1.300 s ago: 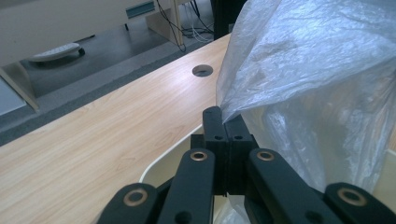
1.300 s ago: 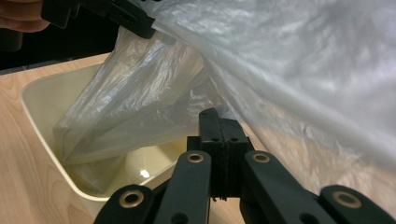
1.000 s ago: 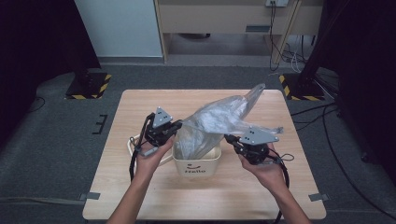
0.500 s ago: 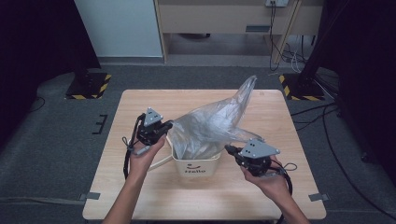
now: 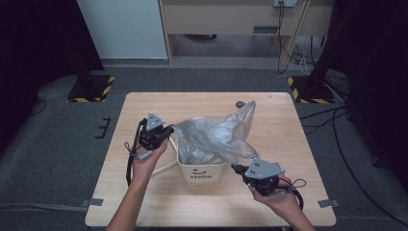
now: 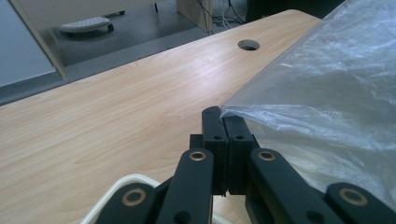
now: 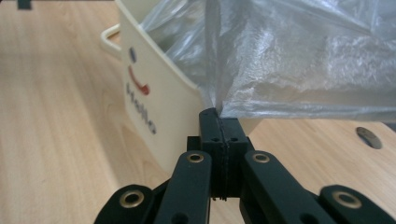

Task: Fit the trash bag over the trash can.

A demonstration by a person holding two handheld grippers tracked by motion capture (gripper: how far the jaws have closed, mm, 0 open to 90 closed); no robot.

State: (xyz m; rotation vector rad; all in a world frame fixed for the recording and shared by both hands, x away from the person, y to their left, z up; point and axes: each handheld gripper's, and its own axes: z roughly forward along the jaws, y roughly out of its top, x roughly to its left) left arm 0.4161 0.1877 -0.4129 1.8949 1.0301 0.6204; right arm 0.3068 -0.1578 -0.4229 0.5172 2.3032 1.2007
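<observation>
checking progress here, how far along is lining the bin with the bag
Done: the bag's bottom already sits inside the bin. In hand: the left gripper and right gripper are each shut on a bag edge, spreading the mouth across the bin. Left: the rim isn't covered yet; the bag edges likely need folding down over it before release.

Light wooden table with a round hole, bearing a cream bin at its middle.
</observation>
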